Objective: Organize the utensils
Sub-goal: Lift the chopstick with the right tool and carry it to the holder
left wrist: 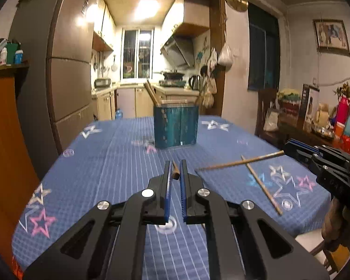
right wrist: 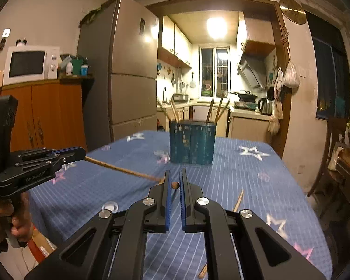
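Both the left gripper (left wrist: 175,166) and right gripper (right wrist: 175,177) are clamped on one chopstick each, held end-on to drop upright into the holder (right wrist: 191,142).

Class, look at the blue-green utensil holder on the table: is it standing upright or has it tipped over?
Upright. The utensil holder stands on its base on the tablecloth, open top upward, with chopsticks sticking up out of it.

A holder (left wrist: 175,126) stands on the table (left wrist: 105,168) ahead of both tools, chopsticks (right wrist: 211,110) upright in it; one loose chopstick (left wrist: 261,184) lies right.
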Action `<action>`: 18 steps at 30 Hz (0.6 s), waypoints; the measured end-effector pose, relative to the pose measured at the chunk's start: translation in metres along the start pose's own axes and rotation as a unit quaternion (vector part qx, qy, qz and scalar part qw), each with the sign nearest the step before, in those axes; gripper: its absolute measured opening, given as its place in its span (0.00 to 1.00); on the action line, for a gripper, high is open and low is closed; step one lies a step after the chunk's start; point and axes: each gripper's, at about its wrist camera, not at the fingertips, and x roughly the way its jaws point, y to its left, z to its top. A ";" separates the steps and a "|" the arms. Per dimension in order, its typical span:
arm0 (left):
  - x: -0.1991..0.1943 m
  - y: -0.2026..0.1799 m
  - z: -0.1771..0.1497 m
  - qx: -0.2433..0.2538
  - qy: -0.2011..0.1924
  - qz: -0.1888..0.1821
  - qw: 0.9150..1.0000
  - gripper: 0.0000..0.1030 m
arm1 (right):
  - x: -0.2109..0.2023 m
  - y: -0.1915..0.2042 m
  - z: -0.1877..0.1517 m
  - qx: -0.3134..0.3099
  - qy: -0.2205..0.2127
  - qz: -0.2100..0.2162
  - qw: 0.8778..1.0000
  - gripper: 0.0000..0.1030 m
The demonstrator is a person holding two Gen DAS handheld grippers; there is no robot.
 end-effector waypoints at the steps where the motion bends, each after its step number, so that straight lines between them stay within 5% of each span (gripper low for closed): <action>1: 0.001 0.000 0.006 0.000 -0.004 -0.001 1.000 0.05 | 0.001 -0.003 0.007 0.000 -0.002 0.003 1.000 0.08; 18: 0.051 0.008 0.088 0.006 -0.019 -0.021 1.000 0.05 | 0.062 -0.030 0.090 -0.005 0.027 0.059 0.998 0.08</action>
